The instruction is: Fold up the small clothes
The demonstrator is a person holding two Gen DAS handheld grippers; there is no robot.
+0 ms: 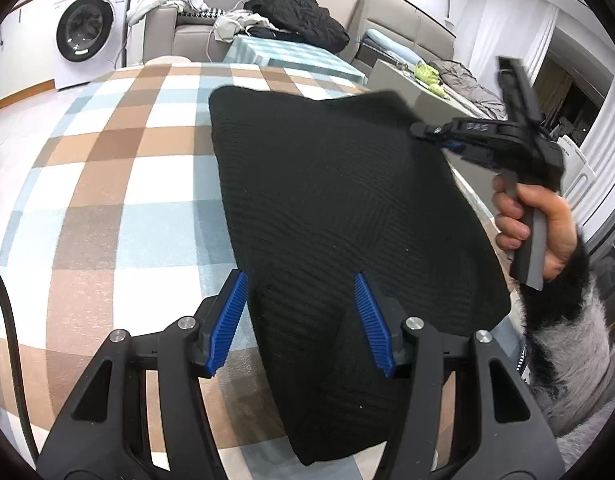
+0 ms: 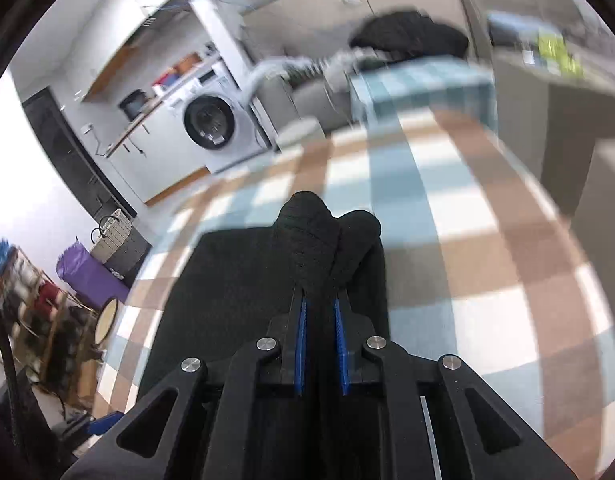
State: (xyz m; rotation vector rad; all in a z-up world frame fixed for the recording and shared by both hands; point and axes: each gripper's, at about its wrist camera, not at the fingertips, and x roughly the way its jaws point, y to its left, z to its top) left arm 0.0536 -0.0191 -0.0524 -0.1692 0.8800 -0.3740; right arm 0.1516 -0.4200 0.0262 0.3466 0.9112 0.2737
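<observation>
A black ribbed knit garment lies on the checked cloth of the table. My left gripper is open, its blue pads either side of the garment's near part, just above it. My right gripper shows in the left wrist view at the garment's far right corner, shut on it and lifting that corner. In the right wrist view the right gripper is shut on a bunched fold of the black garment, the rest lying flat below it to the left.
A washing machine stands at the far left. A sofa with a pile of dark clothes is behind the table. A grey box or cabinet stands past the table's right edge. Baskets and shelves stand to the left in the right wrist view.
</observation>
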